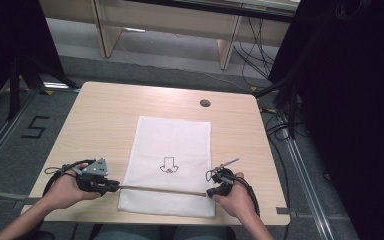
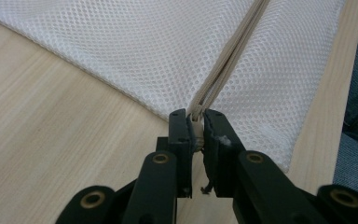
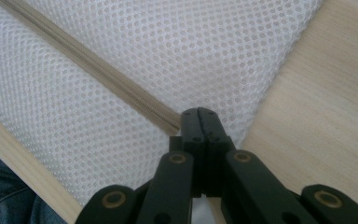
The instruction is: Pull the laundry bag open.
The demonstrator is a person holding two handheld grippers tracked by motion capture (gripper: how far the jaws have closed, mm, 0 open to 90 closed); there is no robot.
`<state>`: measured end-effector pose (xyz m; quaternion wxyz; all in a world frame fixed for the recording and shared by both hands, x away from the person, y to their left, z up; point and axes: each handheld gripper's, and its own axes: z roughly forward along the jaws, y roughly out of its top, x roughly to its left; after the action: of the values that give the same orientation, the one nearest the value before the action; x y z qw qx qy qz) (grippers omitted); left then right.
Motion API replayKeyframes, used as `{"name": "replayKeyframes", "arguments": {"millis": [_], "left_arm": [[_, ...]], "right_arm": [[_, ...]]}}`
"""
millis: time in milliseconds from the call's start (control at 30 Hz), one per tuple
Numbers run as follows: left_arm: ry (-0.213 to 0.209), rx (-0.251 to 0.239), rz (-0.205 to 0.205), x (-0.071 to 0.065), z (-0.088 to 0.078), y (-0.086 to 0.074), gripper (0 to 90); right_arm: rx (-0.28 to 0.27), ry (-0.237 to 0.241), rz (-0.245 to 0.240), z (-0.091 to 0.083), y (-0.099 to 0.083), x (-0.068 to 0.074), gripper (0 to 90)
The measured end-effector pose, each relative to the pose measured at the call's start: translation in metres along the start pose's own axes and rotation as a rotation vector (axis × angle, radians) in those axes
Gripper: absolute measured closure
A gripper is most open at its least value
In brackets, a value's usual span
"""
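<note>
On table (image 1: 100,115), mesh bag (image 1: 172,145) zipper (image 1: 160,189) (apparently taut), pinched both ends

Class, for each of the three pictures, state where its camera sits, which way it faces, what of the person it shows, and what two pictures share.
High view: above the person's side, facing forward and down on the pale wooden table; both forearms show.
Left gripper view: on the left claw, looking along its jaws pinching the beige zip strip.
Right gripper view: on the right claw, jaws shut at the strip's other end.
Both gripper views share the white mesh bag.
</note>
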<state>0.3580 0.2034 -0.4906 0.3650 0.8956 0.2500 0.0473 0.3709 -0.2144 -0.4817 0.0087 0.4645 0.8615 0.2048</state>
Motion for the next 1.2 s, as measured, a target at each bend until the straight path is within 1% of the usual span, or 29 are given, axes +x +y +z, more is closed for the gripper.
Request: {"name": "replayKeyframes", "arguments": {"millis": [33,67,100,133,267,333,367,433,467,500,533,567,600,633,700,733,767,800,833,867,900,933,967,1000,1033,1067,1100,1167,1200], "left_arm": [[0.004,0.003,0.014,0.000,0.000,0.000,81.6],[0.010,0.022,0.013,0.000,0.000,0.000,81.7],[0.007,0.024,0.004,0.000,0.002,0.000,81.6],[0.010,0.039,0.013,0.001,0.002,-0.001,81.6],[0.016,0.039,0.010,0.000,0.002,-0.001,81.6],[0.014,0.042,0.008,0.000,0.002,-0.001,81.6],[0.014,0.045,0.007,0.000,0.003,-0.001,81.7],[0.016,0.045,-0.001,-0.001,0.004,-0.002,81.6],[0.016,0.048,0.001,0.000,0.004,-0.002,81.6],[0.010,0.045,0.001,0.000,0.004,-0.002,81.6],[0.007,0.039,-0.001,0.000,0.004,-0.003,81.5],[0.003,0.032,0.005,0.001,0.004,-0.003,81.4],[-0.013,0.012,-0.006,0.001,0.004,-0.004,81.4],[-0.021,-0.001,-0.035,0.001,0.004,-0.005,81.3],[-0.025,-0.008,-0.038,0.004,0.002,-0.005,80.6],[-0.043,-0.026,-0.056,0.005,0.001,-0.005,77.7],[-0.041,-0.048,-0.067,0.005,-0.001,-0.005,74.1],[-0.038,-0.085,-0.081,0.006,-0.003,-0.003,69.4],[-0.036,-0.110,-0.086,0.007,-0.004,-0.003,63.8],[-0.037,-0.148,-0.095,0.008,-0.006,-0.002,60.7],[-0.029,-0.164,-0.098,0.010,-0.008,-0.002,56.9],[-0.028,-0.193,-0.116,0.010,-0.008,-0.002,54.0],[-0.018,-0.198,-0.116,0.012,-0.009,-0.001,51.6],[-0.007,-0.229,-0.132,0.012,-0.008,-0.001,49.1],[-0.001,-0.240,-0.137,0.014,-0.008,-0.001,47.2],[0.008,-0.255,-0.150,0.015,-0.008,-0.001,46.0],[0.008,-0.257,-0.165,0.017,-0.008,-0.001,44.8],[0.025,-0.280,-0.184,0.020,-0.007,-0.002,42.2],[0.022,-0.271,-0.191,0.022,-0.008,-0.003,41.2]], "right_arm": [[-0.002,-0.006,-0.004,0.000,0.000,0.000,90.0],[-0.002,-0.006,-0.005,0.000,0.000,0.000,90.0],[-0.002,-0.006,-0.005,0.000,0.000,0.000,90.0],[-0.003,-0.006,-0.004,0.000,0.000,0.000,90.0],[0.000,0.000,-0.004,0.000,0.000,0.000,90.0],[-0.005,-0.006,-0.004,0.000,0.000,0.000,90.0],[0.001,-0.004,0.015,0.000,0.000,0.001,90.0],[-0.002,-0.012,0.026,0.000,-0.001,0.002,90.0],[0.000,-0.006,0.006,0.000,0.000,0.001,90.0],[0.002,-0.008,0.016,0.000,0.000,0.001,90.0],[-0.003,0.001,-0.001,0.000,0.000,0.000,90.0],[-0.005,-0.007,-0.006,0.000,0.000,-0.001,90.0],[-0.006,-0.004,-0.010,0.000,-0.001,-0.001,90.0],[0.002,-0.003,0.016,0.000,-0.001,0.001,90.0],[-0.001,-0.018,0.027,-0.001,-0.002,0.002,90.0],[-0.017,-0.012,0.005,0.000,-0.002,0.002,90.0],[-0.020,-0.019,0.013,0.000,-0.002,0.003,89.8],[-0.022,-0.019,0.019,0.000,-0.002,0.003,87.5],[-0.023,-0.010,0.027,-0.001,-0.002,0.003,85.3],[-0.018,-0.013,0.043,-0.001,-0.002,0.004,83.5],[-0.032,-0.021,0.048,-0.002,-0.003,0.005,79.2],[-0.052,-0.019,0.042,-0.003,-0.003,0.006,75.9],[-0.076,-0.035,0.038,-0.004,-0.002,0.006,74.7],[-0.084,-0.036,0.044,-0.005,-0.002,0.006,74.2],[-0.103,-0.051,0.031,-0.007,-0.001,0.006,73.5],[-0.098,-0.059,0.058,-0.009,-0.001,0.008,72.8],[-0.111,-0.061,0.042,-0.009,-0.001,0.007,72.5],[-0.122,-0.063,0.043,-0.010,-0.002,0.007,72.1],[-0.137,-0.072,0.040,-0.010,-0.002,0.007,71.5]]}}
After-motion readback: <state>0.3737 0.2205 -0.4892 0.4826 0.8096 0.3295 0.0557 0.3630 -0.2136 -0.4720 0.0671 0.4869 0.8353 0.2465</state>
